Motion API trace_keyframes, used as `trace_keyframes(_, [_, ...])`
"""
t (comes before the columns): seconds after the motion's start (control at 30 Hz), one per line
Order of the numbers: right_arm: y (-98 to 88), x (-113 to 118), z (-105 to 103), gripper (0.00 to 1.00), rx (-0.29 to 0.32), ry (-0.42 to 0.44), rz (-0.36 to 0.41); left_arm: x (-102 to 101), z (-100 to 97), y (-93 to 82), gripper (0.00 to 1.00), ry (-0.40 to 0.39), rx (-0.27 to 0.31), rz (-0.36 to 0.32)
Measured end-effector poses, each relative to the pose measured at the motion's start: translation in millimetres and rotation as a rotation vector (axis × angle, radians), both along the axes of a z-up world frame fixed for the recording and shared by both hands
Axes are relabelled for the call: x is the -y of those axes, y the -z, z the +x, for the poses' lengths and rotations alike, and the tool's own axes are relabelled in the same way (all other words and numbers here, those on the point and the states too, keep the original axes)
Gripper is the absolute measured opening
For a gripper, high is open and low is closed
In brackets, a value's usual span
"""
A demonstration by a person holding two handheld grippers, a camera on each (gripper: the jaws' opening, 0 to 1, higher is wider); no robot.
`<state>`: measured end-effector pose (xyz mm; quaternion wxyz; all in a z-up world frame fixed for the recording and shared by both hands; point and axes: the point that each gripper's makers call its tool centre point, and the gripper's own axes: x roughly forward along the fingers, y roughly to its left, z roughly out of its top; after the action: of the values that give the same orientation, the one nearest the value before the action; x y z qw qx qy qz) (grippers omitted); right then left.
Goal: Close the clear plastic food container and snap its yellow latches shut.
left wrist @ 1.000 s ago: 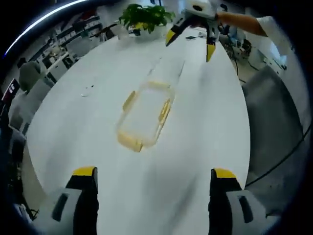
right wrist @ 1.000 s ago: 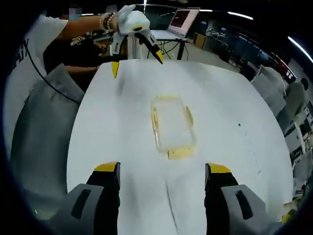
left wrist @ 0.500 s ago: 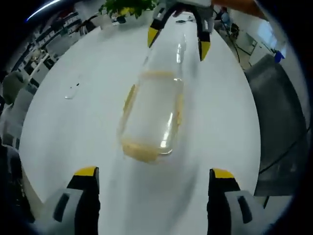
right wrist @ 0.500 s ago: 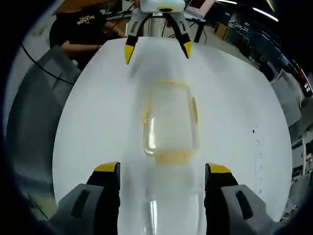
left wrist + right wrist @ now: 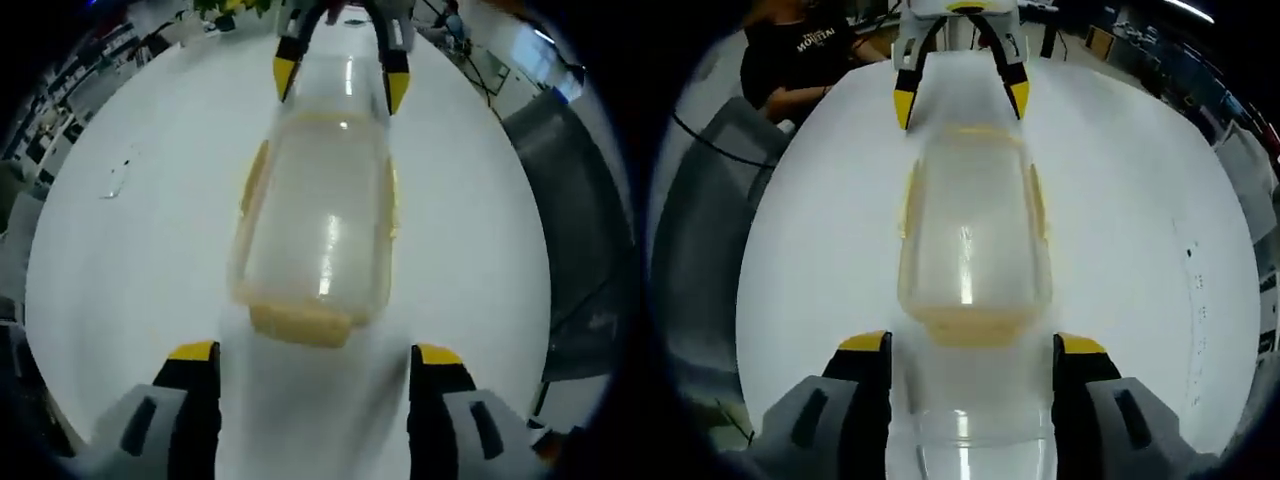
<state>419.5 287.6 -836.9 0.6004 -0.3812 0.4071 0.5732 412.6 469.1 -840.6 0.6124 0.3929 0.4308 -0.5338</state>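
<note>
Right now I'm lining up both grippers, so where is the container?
The clear container lies on the white table, centred in both views, lengthwise between the left gripper and the right gripper, which face each other at its short ends.

White oval tabletop (image 5: 120, 260), glossy, overhead light reflected on it. Small dark specks seen on the tabletop near its edge (image 5: 1189, 253) in the right gripper view. Potted green plant (image 5: 222, 8) seen at the far end in the left gripper view, with shelving or desks (image 5: 75, 85) blurred beyond the edge. Grey chair back (image 5: 700, 210) seen beside the tabletop in the right gripper view; seated person in a black printed shirt (image 5: 790, 60) behind it. Ceiling strip light (image 5: 1190, 8) seen in a dim office background.
</note>
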Motion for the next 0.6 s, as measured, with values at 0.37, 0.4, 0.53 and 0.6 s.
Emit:
trace_keyframes(0.37, [15.2, -2.4, 0.1, 0.55, -0.001, -0.029, -0.025, 6.8, 4.2, 4.3, 0.56, 0.010, 0.013, -0.034])
trace_keyframes(0.4, [15.4, -3.5, 0.7, 0.55, 0.015, -0.037, -0.028, 8.9, 2.8, 3.4, 0.56, 0.028, 0.011, -0.045])
trace_keyframes(0.53, [13.5, -6.3, -1.7, 0.54, 0.010, -0.038, -0.023, 14.2, 3.1, 3.3, 0.54, 0.045, 0.011, -0.052])
trace_keyframes(0.6, [13.4, -6.9, -2.1, 0.54, 0.010, -0.041, -0.021, 18.7, 1.3, 2.8, 0.52, 0.066, 0.011, -0.060])
